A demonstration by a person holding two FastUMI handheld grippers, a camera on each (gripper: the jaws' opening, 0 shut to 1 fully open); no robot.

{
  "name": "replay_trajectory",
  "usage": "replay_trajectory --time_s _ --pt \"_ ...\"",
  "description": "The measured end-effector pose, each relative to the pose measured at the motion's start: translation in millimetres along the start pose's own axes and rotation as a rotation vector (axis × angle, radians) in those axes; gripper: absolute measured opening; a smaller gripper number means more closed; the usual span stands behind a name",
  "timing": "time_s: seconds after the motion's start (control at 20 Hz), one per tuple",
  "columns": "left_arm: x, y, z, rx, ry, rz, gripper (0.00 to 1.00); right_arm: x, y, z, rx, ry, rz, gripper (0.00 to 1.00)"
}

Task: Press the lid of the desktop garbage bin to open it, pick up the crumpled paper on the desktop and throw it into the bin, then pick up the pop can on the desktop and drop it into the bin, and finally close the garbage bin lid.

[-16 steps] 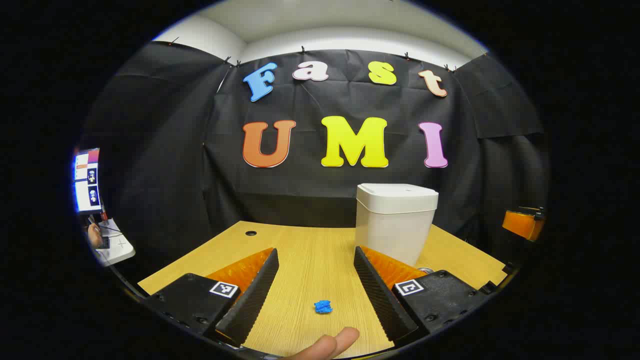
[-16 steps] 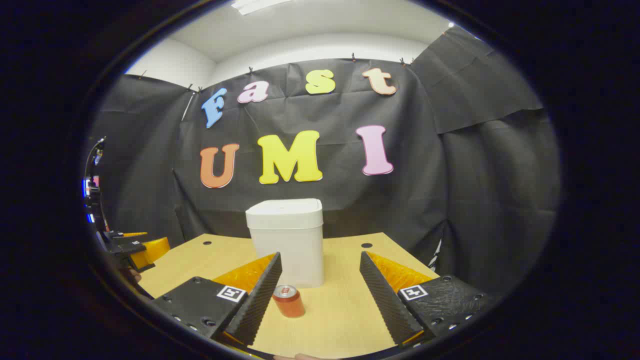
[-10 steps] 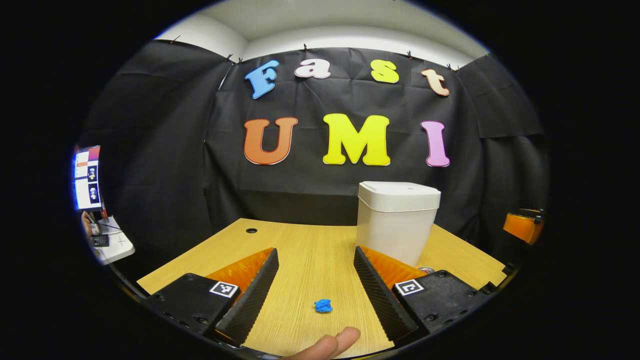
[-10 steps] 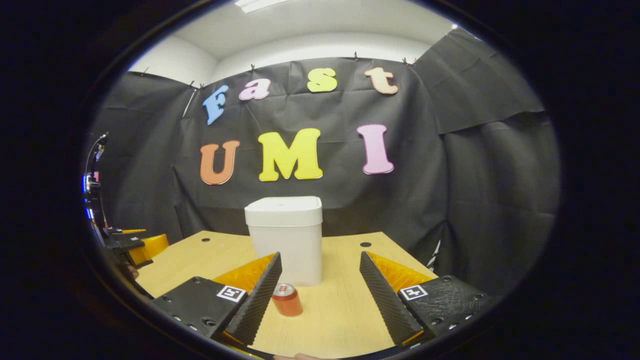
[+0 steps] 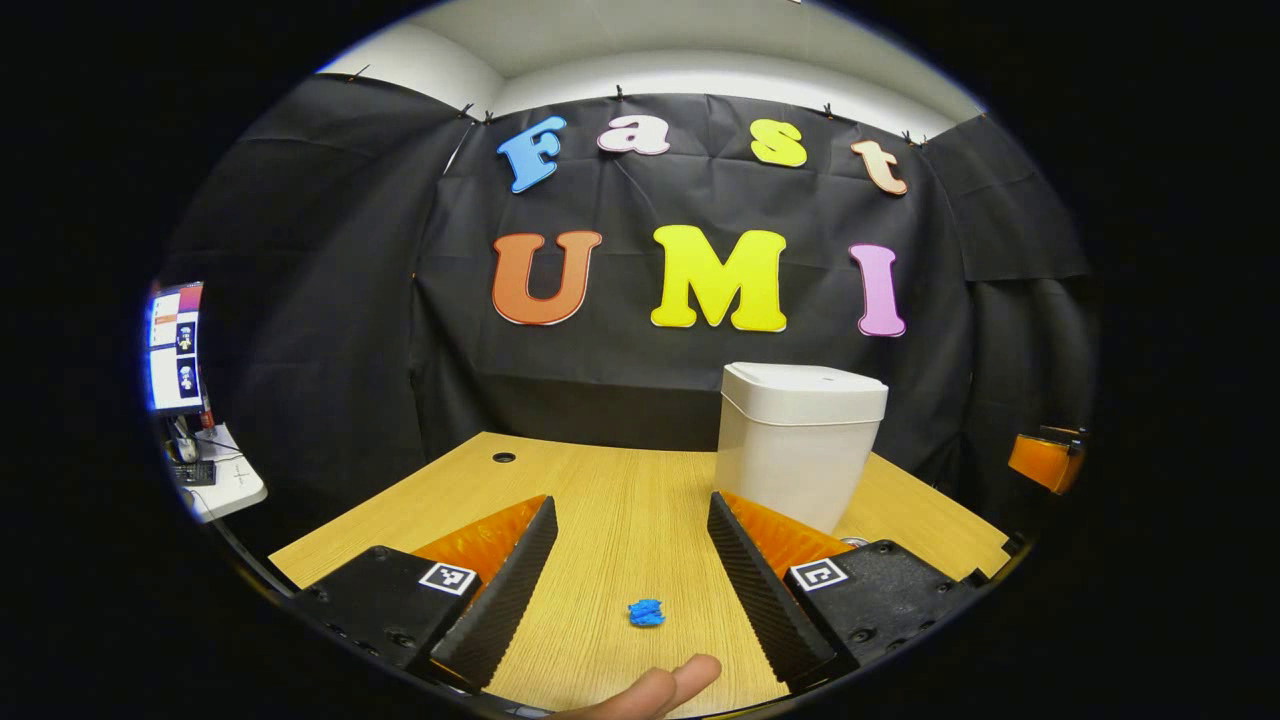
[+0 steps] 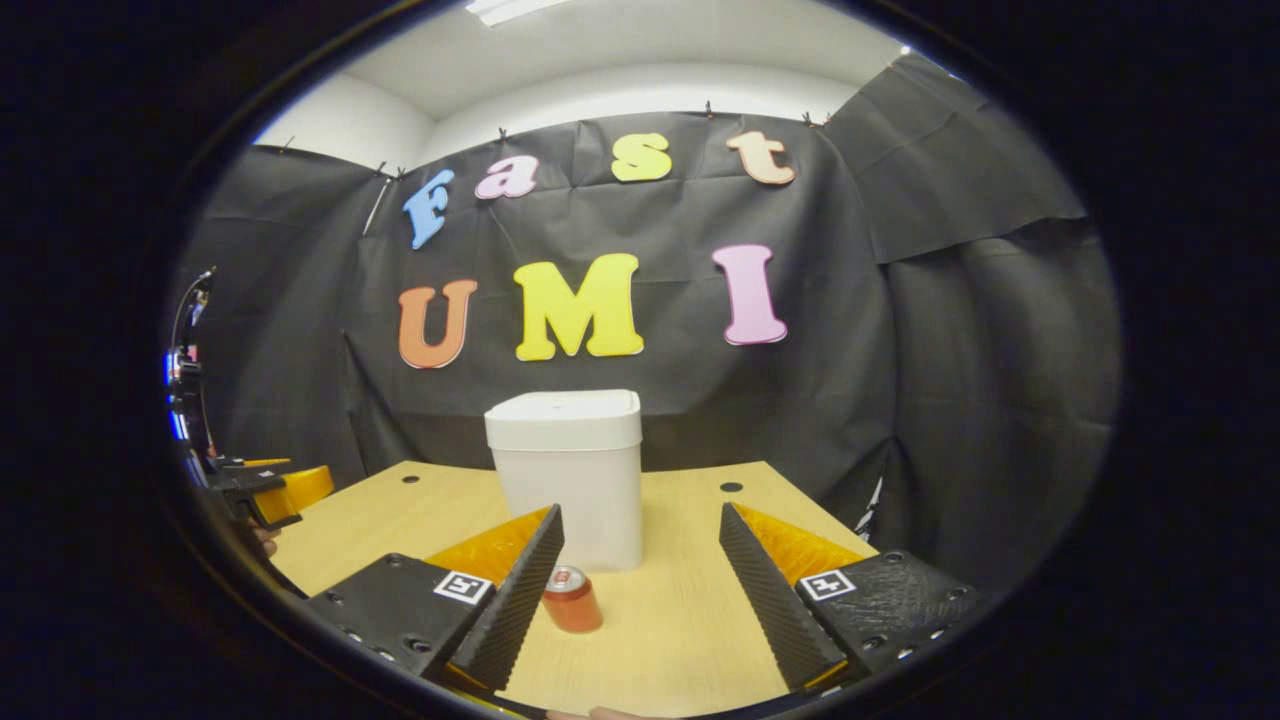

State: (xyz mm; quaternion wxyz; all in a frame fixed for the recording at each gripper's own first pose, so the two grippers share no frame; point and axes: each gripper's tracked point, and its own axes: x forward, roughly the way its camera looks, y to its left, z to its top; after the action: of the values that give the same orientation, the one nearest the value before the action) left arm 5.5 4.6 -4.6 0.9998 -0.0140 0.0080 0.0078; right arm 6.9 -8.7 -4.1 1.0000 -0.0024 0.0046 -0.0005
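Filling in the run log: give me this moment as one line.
bin lid closed | blue paper on desk | can upright, on desk | left tool open | right tool open

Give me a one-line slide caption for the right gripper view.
Open right gripper faces a closed white bin and an upright pop can on the wooden desk.

No writing can be read on the pop can (image 6: pixel 573 610) just before the garbage bin (image 6: pixel 566 485), nor on the bin.
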Motion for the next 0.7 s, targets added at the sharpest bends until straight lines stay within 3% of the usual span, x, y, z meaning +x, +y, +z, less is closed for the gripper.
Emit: replay_trajectory --time_s 0.6,0.7 --pt "6.3 4.4 -7.6 -0.002 0.034 0.003 0.98 28.3 21.0 29.7 -0.015 -0.069 0.037 0.95" --pt "5.8 3.7 -8.1 0.006 0.034 -0.002 0.98 38.7 23.4 37.4 -0.025 -0.079 0.030 0.92"
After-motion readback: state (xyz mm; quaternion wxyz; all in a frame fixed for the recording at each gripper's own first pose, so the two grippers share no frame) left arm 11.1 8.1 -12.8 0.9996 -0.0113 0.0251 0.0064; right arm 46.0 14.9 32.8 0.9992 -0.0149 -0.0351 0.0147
